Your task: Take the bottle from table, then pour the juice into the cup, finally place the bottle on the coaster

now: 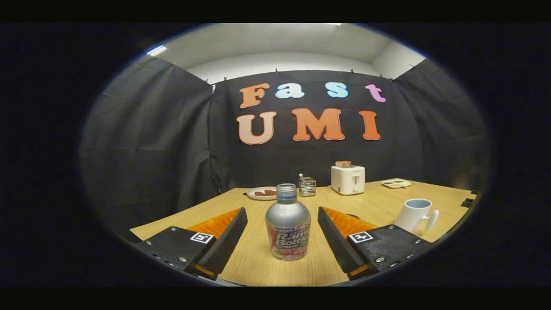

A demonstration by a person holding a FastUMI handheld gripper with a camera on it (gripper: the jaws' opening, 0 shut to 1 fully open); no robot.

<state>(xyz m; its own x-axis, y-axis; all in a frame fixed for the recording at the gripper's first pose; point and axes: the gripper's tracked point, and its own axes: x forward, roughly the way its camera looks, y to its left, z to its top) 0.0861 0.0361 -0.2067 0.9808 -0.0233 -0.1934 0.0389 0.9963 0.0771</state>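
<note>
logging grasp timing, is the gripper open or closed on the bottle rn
Gripper: open, fingers either side of the upright bottle, not touching it.

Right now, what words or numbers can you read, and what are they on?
Bottle: printed label, too blurred to read.
Gripper, open, fingers either side of the bottle: square code markers, no words.
Cup, toaster: no writing visible.

The wooden table [379,202] carries a bottle [288,224], cup [415,214], toaster [348,179], plate [261,193], rack [307,186] and tray [396,183].
</note>
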